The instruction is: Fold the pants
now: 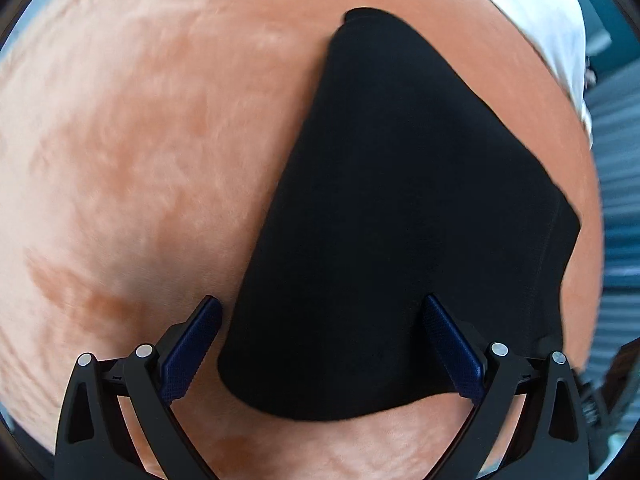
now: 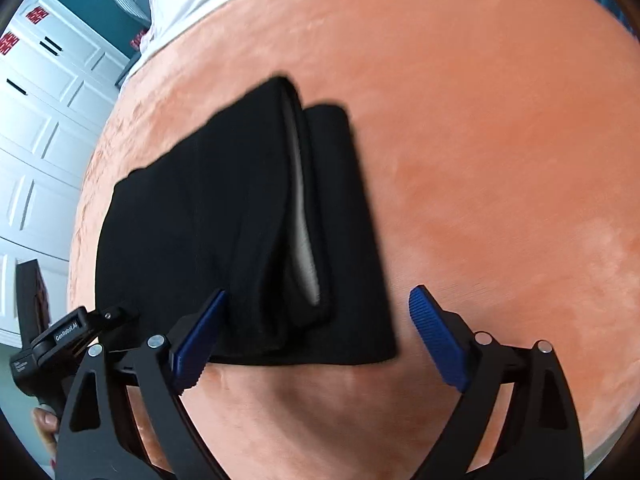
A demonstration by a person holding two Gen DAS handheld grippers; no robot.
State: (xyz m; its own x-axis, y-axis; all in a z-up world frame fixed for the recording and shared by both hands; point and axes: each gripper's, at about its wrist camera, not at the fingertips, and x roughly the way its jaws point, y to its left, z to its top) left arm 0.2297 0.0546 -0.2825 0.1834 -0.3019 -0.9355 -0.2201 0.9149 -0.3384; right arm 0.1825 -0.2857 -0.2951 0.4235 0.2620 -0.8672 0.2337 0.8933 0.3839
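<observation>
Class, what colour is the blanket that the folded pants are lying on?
The blanket is orange, seen best in the right wrist view, under the black pants.

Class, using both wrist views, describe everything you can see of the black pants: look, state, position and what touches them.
The black pants are a soft, matte dark fabric, folded into a compact, layered bundle lying flat on the orange blanket. In the right wrist view, stacked folds show a pale inner strip along one edge. In the left wrist view they appear as one smooth black panel with a faint seam. The left gripper and right gripper are both open above them, gripping nothing.
</observation>
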